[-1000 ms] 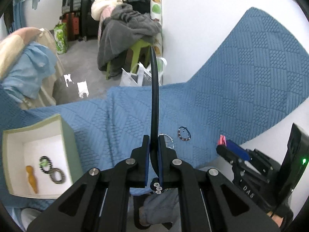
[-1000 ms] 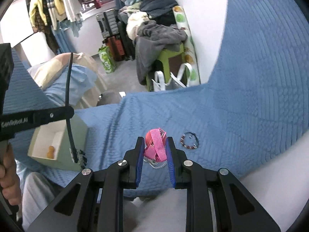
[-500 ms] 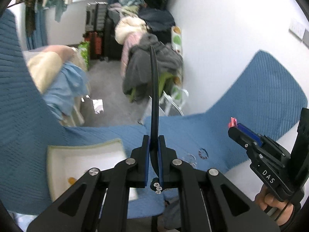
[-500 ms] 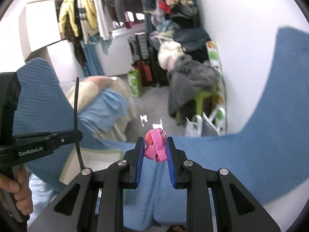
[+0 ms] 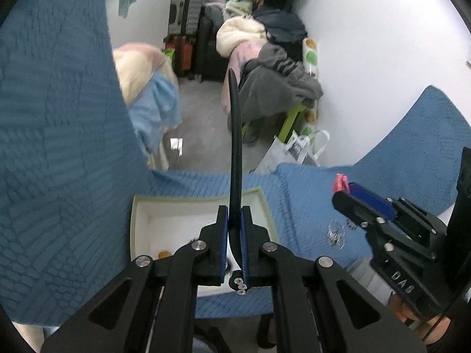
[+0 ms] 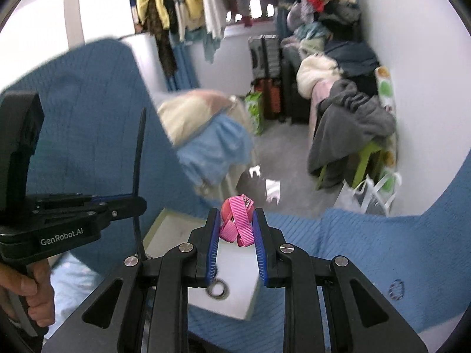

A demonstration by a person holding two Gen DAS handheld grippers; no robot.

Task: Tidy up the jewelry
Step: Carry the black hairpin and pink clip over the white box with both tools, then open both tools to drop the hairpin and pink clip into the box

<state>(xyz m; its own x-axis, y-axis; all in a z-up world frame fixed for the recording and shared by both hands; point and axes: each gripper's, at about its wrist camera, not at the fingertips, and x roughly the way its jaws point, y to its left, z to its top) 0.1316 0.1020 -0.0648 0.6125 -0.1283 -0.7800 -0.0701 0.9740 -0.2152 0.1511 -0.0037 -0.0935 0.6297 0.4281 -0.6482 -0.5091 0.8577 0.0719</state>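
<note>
My left gripper (image 5: 234, 210) is shut on a black headband (image 5: 235, 135) that stands up from the jaws, above the open white box (image 5: 141, 206) on the blue quilt. My right gripper (image 6: 237, 220) is shut on a pink ribbon hair clip (image 6: 238, 224) and holds it over the same white box (image 6: 235, 300). A dark ring bracelet (image 6: 217, 289) lies in the box. An orange piece (image 5: 163, 254) lies in the box too. A clear bracelet (image 5: 335, 234) and a dark bead bracelet (image 6: 396, 289) lie on the quilt to the right.
The blue quilt (image 5: 59, 147) covers the surface and rises at the left and right. Beyond its edge is a grey floor with a clothes-heaped green stool (image 5: 279, 88), suitcases (image 5: 188, 29) and a white bag (image 5: 297, 147). The right gripper body (image 5: 391, 235) is close on the right.
Both grippers moved left, from above the bracelets to over the white box, still holding the headband and the pink clip. The box now lies directly under both.
</note>
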